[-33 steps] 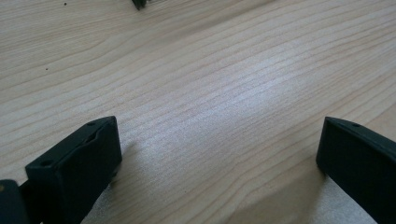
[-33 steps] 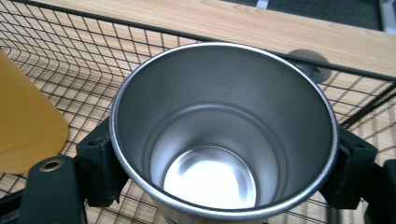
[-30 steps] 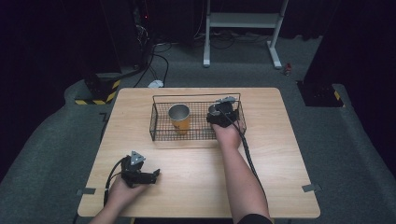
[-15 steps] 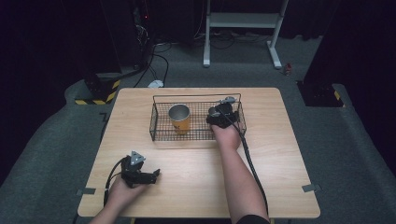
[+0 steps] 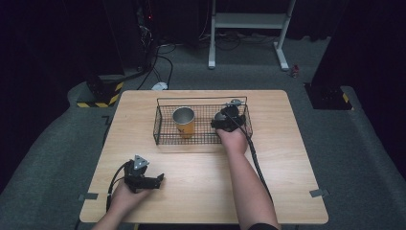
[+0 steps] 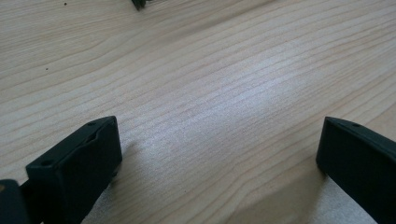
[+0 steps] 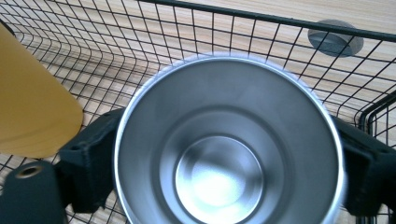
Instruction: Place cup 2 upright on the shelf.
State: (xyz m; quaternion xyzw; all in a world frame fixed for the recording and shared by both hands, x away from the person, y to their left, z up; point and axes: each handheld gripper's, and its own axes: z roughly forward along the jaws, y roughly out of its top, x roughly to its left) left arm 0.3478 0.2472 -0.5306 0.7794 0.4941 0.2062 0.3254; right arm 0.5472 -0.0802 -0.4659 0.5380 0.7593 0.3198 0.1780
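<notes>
Nearest to us, our left claw (image 5: pixel 155 179) rested on the bare wood of the counter (image 5: pixel 201 191) at its near left, pointing to the right along the surface. In the left gripper view its jaws stood wide apart, released, with nothing between them.

Farther out, our right claw (image 5: pixel 221 120) reached into the right end of the wire basket (image 5: pixel 165 140), which sat toward the far middle of the counter. In the right gripper view the jaws were clenched on either side of a steel cup (image 7: pixel 229 144), grasping it by its wall. The cup stood upright, its long axis vertical and its open mouth pointing up at that camera; we could see straight down to its shiny bottom, and it held nothing.

In the left part of the same basket stood an orange cup (image 5: pixel 184 122), also upright with its mouth up, apart from the steel one. In the high view we saw nothing inside it.
</notes>
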